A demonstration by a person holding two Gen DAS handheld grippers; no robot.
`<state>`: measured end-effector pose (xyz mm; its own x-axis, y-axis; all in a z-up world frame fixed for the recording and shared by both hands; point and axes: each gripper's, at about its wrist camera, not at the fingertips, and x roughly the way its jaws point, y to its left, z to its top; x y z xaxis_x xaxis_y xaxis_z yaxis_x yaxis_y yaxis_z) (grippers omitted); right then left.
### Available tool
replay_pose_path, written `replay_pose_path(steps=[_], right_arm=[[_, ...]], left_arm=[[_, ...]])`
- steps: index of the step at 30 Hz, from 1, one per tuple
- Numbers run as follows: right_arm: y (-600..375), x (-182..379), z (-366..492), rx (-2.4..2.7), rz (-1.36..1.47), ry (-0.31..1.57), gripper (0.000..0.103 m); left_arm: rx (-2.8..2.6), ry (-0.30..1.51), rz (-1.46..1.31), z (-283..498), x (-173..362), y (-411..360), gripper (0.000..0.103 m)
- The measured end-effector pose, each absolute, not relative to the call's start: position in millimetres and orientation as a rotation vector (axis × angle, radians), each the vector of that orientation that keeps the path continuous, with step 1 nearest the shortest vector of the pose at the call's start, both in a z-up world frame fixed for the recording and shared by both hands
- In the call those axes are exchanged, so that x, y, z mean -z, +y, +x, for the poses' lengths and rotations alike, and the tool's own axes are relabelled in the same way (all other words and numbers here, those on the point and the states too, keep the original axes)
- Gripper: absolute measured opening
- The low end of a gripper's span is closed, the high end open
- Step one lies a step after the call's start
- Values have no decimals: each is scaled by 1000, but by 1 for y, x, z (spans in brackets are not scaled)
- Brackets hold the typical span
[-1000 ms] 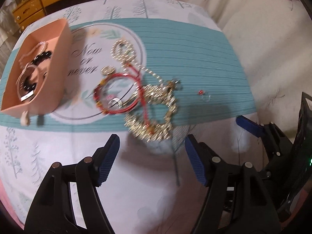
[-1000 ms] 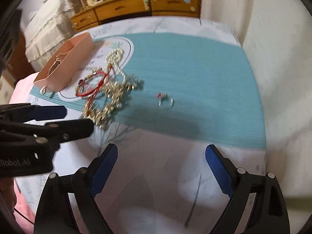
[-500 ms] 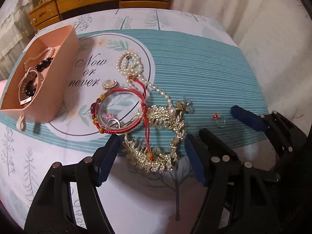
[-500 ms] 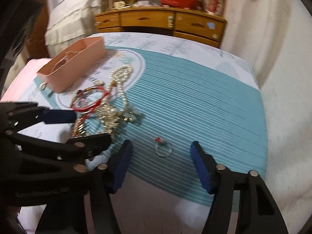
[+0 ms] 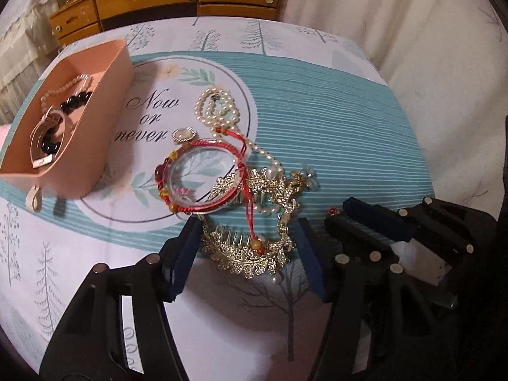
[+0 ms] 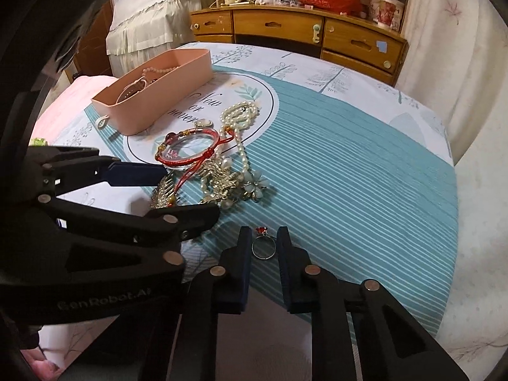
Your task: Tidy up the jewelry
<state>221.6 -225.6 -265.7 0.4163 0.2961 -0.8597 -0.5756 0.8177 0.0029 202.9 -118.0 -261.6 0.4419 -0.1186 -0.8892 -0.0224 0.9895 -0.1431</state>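
Closing right gripper (image 6: pixel 264 247) brackets small silver red-stone ring (image 6: pixel 263 245), contact unclear; light, stiff, slippery—pinch the band. Left gripper (image 5: pixel 246 255) spread, nine o'clock.

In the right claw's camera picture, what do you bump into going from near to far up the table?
Right claw → ring with a red stone → gold hair comb → red string bracelet → pearl necklace → pink box → wooden dresser.
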Motion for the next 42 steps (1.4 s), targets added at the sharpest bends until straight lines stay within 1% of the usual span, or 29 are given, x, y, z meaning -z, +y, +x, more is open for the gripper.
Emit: replay_pose_path(steps=[11, 15, 20, 23, 33, 42], right_arm=[[-228, 262, 212, -535, -150, 1158, 16], [-239, 260, 202, -495, -39, 1234, 16], [-257, 261, 184, -455, 176, 1335, 16], [-254, 261, 170, -474, 200, 1376, 16], [-205, 228, 130, -525, 100, 1309, 16], [-164, 195, 126, -477, 100, 1229, 16]], left_arm=[[107, 1199, -197, 180, 248, -99, 57], [145, 1205, -169, 161, 236, -92, 57], [186, 1206, -136, 141, 217, -88, 57], [223, 1196, -133, 131, 206, -85, 57], [365, 1109, -72, 120, 146, -56, 57], [521, 1029, -12, 121, 83, -14, 57]])
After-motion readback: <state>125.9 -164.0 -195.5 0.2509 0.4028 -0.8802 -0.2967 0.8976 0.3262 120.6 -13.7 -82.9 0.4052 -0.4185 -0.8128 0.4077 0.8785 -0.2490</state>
